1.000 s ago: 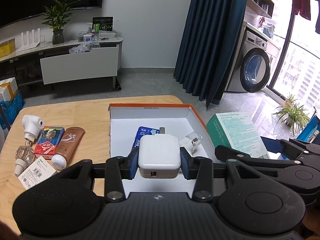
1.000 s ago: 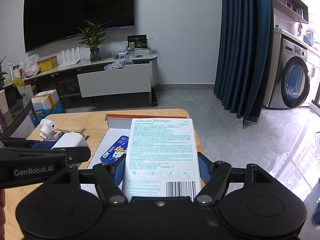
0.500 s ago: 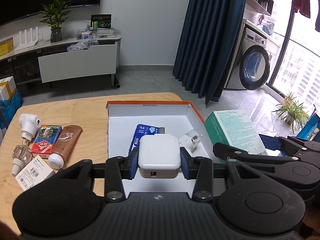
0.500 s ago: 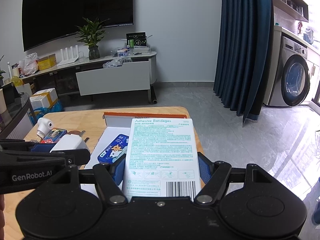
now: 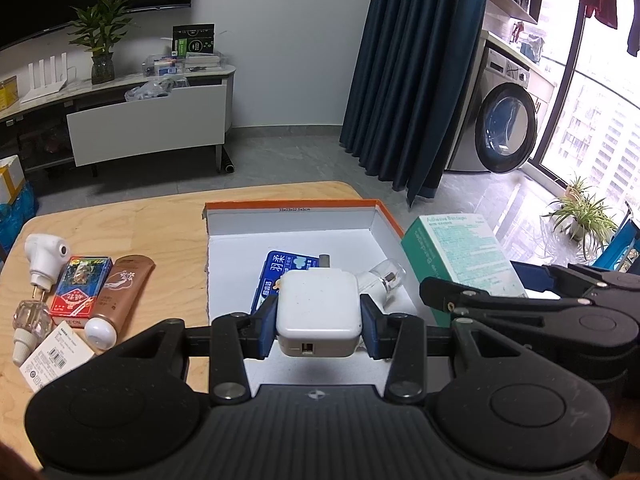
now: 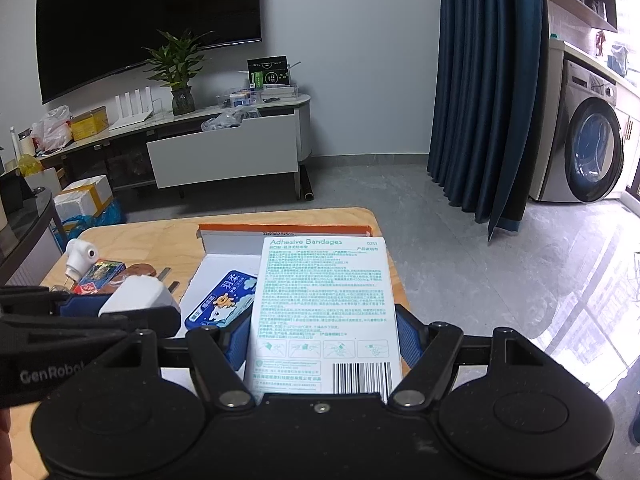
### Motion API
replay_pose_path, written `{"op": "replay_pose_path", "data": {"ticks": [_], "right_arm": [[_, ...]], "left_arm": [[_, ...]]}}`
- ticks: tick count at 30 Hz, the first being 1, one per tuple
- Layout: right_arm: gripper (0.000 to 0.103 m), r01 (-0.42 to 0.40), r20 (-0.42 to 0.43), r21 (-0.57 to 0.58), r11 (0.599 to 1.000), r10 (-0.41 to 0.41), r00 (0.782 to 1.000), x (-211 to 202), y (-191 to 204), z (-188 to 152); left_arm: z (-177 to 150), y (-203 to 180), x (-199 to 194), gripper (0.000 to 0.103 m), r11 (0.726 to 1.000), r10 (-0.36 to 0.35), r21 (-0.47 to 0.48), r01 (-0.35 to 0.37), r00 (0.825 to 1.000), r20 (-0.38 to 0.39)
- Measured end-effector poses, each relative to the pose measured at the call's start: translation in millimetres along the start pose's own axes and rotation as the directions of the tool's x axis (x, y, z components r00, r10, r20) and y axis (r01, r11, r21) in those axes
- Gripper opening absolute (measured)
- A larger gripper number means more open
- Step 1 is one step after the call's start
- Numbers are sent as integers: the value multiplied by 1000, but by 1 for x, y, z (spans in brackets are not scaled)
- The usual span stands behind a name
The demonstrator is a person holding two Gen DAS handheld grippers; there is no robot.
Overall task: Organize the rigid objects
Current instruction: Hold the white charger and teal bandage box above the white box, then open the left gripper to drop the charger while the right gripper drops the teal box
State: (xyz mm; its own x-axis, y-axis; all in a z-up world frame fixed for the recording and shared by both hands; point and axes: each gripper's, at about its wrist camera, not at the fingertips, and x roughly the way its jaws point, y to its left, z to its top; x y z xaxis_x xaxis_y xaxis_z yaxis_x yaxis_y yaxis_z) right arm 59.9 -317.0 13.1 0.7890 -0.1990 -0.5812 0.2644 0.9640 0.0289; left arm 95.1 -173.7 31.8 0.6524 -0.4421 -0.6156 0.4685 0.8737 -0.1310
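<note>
My left gripper (image 5: 319,322) is shut on a white power adapter (image 5: 318,312), held above the near part of the orange-rimmed white box (image 5: 292,220). A blue packet (image 5: 280,270) and a small clear bottle (image 5: 384,276) lie inside the box. My right gripper (image 6: 324,340) is shut on a white-and-green adhesive bandage box (image 6: 324,304), held just right of the white box (image 6: 240,236). The left wrist view shows that bandage box (image 5: 460,252) past the box's right wall, and the right wrist view shows the adapter (image 6: 138,296) at lower left.
On the wooden table (image 5: 120,220) left of the box lie a white plug-in device (image 5: 42,256), a red card pack (image 5: 80,286), a brown tube (image 5: 120,292), a small glass bottle (image 5: 28,320) and a white carton (image 5: 56,360). The table's right edge is close beside the box.
The table and box have drifted slightly lower in both views; both grips are unchanged.
</note>
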Motion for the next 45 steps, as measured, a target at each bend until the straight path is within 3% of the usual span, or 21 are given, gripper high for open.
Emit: {"op": "replay_pose_path", "data": {"ticks": [15, 28, 35, 38, 40, 45], "right_arm": [[84, -27, -50, 25, 999, 28, 998, 43, -12, 31], [86, -17, -61, 15, 1000, 18, 998, 82, -10, 49], [89, -27, -43, 6, 1000, 27, 999, 71, -2, 49], [89, -30, -43, 7, 1000, 31, 999, 61, 0, 45], [90, -31, -40, 6, 999, 31, 999, 53, 4, 42], [94, -27, -28, -4, 1000, 27, 999, 35, 12, 34]], "left_arm": [[19, 3, 25, 40, 1000, -28, 10, 28, 1000, -2], [14, 22, 30, 40, 999, 1, -38, -2, 999, -39], [15, 25, 20, 41, 998, 20, -51, -22, 999, -35], [13, 26, 14, 51, 998, 36, -55, -38, 999, -36], [11, 27, 9, 68, 997, 55, -56, -57, 998, -34], [8, 33, -7, 95, 992, 108, -56, -109, 994, -29]]}}
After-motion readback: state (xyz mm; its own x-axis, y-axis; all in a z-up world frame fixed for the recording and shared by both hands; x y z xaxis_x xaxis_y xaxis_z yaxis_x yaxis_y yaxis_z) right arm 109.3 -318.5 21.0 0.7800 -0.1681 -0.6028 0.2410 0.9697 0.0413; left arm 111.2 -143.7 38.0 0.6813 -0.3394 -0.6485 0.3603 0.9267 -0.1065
